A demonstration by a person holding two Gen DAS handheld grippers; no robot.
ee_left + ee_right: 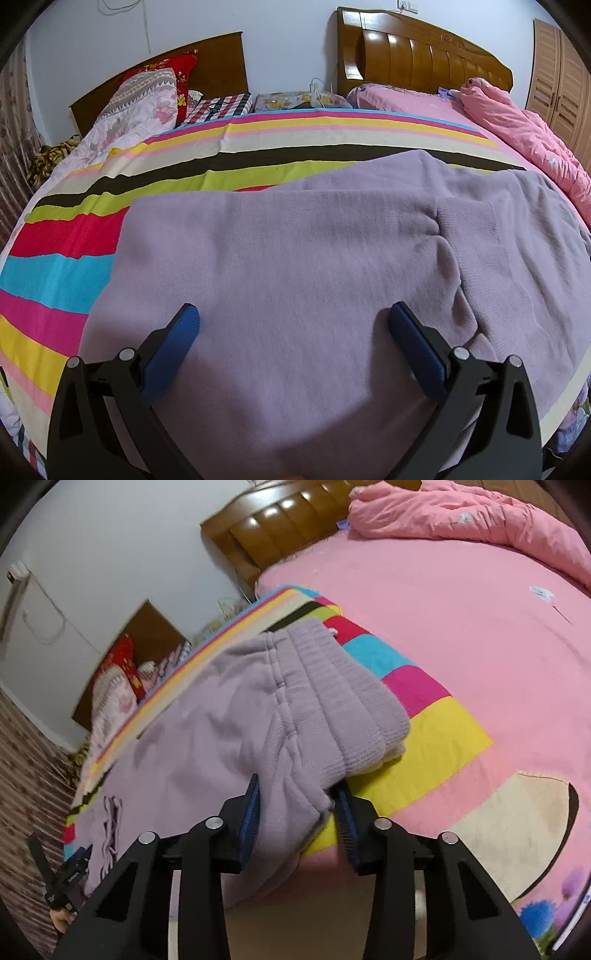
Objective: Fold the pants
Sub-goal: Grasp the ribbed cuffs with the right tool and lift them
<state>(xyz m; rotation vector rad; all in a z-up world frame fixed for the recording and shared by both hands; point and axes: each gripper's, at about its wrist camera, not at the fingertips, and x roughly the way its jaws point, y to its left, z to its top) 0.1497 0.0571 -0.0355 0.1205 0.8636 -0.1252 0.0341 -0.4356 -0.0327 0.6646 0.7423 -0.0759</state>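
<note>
A: What's on the left side?

B: In the left wrist view the striped blanket (66,258) shows bare bands of red, blue and yellow to the left of the pants (295,258), so there is open cloth along that edge. The pants' left edge runs straight, from the green stripe toward the camera.

A: And the left gripper (291,325)?

B: Spread wide, its blue pads (173,350) apart and nothing between them. It hangs over the lavender fabric (whether the tips touch it I cannot tell).

A: Further right?

B: A creased fold line (447,251) crosses the pants; past it, more lavender reaches toward the pink quilt (524,122) bunched along the bed's right side.

A: The right-hand view?

B: The left gripper (62,882) appears small at the far left, by the pants' other end. The pants (221,738) lie across the striped blanket (436,734), their ribbed waistband (354,701) lifted off it. The right gripper (299,805) is clamped on a bunch of fabric at the waist corner, near the bed's front edge. To the right, the pink sheet (461,609) lies broad and bare.
</note>
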